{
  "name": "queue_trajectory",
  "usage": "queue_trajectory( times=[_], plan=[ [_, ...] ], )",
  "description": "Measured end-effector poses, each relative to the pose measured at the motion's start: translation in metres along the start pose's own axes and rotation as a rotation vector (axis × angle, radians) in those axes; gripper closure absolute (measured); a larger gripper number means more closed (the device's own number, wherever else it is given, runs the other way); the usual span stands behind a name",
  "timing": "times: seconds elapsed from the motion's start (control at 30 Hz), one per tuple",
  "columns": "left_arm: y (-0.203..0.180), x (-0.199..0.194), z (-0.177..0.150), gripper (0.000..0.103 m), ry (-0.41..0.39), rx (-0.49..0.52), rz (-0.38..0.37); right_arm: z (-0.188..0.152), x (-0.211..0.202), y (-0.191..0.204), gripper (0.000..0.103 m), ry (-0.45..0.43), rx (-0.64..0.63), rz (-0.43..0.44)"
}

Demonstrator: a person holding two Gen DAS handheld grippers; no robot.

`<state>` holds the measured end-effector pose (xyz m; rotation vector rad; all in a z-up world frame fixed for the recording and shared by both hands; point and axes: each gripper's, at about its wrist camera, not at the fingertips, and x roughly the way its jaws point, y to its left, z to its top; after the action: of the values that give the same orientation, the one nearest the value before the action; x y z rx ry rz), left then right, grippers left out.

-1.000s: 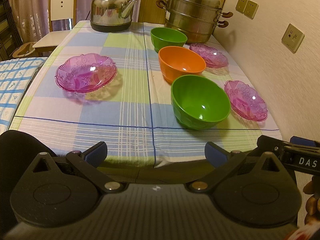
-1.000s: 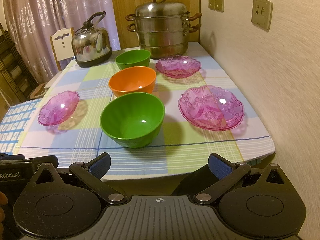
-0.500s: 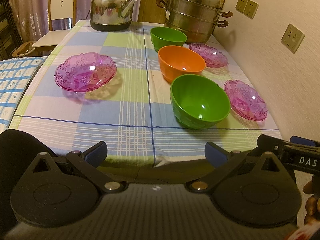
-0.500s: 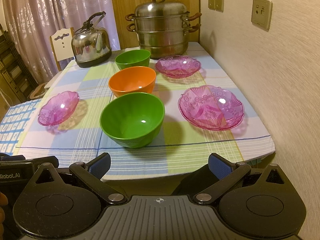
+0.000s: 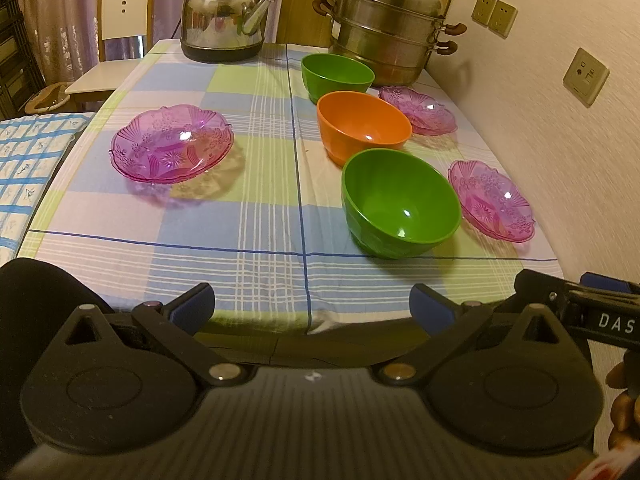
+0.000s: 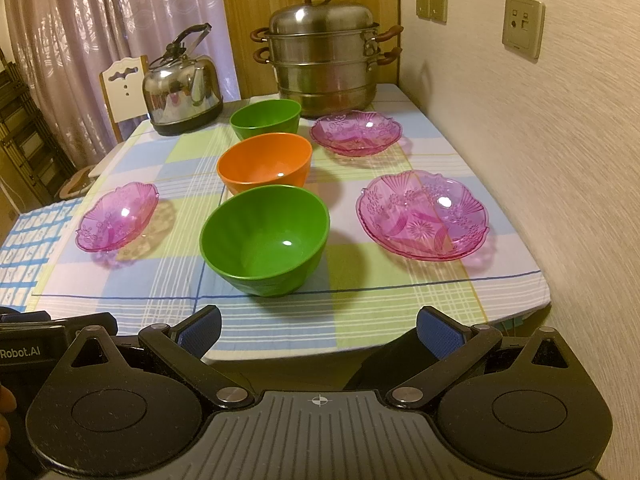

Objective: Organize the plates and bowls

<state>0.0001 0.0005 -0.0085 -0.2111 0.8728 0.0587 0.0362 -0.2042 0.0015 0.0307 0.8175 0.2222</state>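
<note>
Three bowls stand in a row down the middle of the checked table: a near green bowl [image 5: 400,200] [image 6: 265,240], an orange bowl [image 5: 363,126] [image 6: 265,162] and a far green bowl [image 5: 337,74] [image 6: 265,117]. Three pink glass plates lie around them: one on the left [image 5: 172,143] [image 6: 117,216], one near right [image 5: 491,200] [image 6: 423,216], one far right [image 5: 417,109] [image 6: 356,131]. My left gripper [image 5: 312,307] and right gripper [image 6: 319,328] both hang open and empty before the table's near edge.
A steel kettle [image 5: 222,20] [image 6: 182,88] and a stacked steel steamer pot [image 5: 386,24] [image 6: 326,52] stand at the table's far end. A wall [image 6: 540,140] runs along the right side. A white chair [image 5: 120,32] and a blue checked cloth [image 5: 24,168] are on the left.
</note>
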Motion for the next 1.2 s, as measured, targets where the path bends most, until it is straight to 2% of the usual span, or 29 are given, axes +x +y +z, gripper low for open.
queue_trajectory(
  times=[0.4, 0.57, 0.7, 0.83, 1.03, 1.2],
  plan=[
    [0.003, 0.0, 0.0, 0.0, -0.003, -0.03, -0.006, 0.001, 0.0, 0.001, 0.0, -0.008, 0.003, 0.002],
    [0.014, -0.006, 0.012, 0.0, -0.029, -0.058, -0.022, 0.01, -0.003, 0.004, 0.0, -0.032, 0.022, 0.056],
    [0.033, -0.013, 0.03, 0.0, -0.064, -0.105, -0.041, 0.026, -0.002, 0.014, 0.0, -0.046, 0.006, 0.099],
    [0.058, -0.019, 0.052, 0.0, -0.103, -0.139, -0.048, 0.044, 0.006, 0.027, 0.0, -0.042, 0.03, 0.176],
    [0.111, -0.028, 0.09, 0.0, -0.135, -0.22, -0.064, 0.075, 0.02, 0.062, 0.0, -0.048, -0.003, 0.265],
    [0.15, -0.028, 0.114, 0.0, -0.161, -0.197, -0.001, 0.1, 0.041, 0.09, 0.0, -0.029, -0.005, 0.326]
  ],
)
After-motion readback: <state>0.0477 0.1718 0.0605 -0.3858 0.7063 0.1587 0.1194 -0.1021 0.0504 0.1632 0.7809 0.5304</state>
